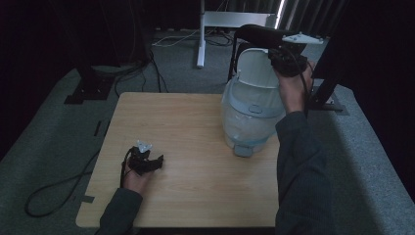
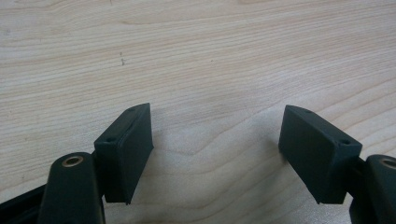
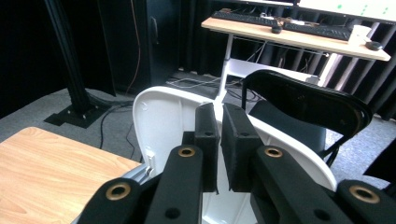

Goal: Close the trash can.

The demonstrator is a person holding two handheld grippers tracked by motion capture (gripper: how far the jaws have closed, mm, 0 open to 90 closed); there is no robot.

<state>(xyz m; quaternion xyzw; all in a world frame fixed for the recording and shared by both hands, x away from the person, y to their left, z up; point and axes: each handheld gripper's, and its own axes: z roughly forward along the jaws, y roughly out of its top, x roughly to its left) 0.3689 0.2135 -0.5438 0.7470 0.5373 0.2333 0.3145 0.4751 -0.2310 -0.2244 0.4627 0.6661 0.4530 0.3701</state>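
High view: bin (image 1: pixel 250 115) w/ raised lid (image 1: pixel 257 68) at table's (image 1: pixel 195 186) right side. Right gripper (image 3: pixel 220 122) pinches lid's top edge, jaws nearly together. Left gripper (image 2: pixel 215 135) spread wide, holding nothing, low over bare wood at front left

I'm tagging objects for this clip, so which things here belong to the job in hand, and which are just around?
In the job:
- white bin on the table
- its raised lid
- right gripper, shut on the lid's edge

Just around:
- left gripper, open, resting on the table
- black chair
- far desk
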